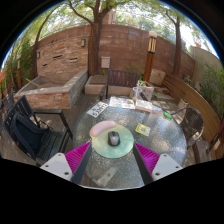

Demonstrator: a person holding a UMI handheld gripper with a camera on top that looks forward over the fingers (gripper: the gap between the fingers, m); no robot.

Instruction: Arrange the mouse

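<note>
A small dark grey mouse [113,138] lies on a round pale green mat [112,143] on a round glass table [150,150]. My gripper [112,158] is above the table's near edge. Its two fingers, with magenta pads [78,155], stand wide apart at either side of the mat's near half. The mouse sits just ahead of the fingers, between their lines, untouched. The gripper is open and empty.
Books and papers [135,103], a green card [143,129] and a patterned card [99,111] lie on the table's far side. A black chair [30,135] stands at the left. Brick walls [70,55], a planter, benches and a tree lie beyond.
</note>
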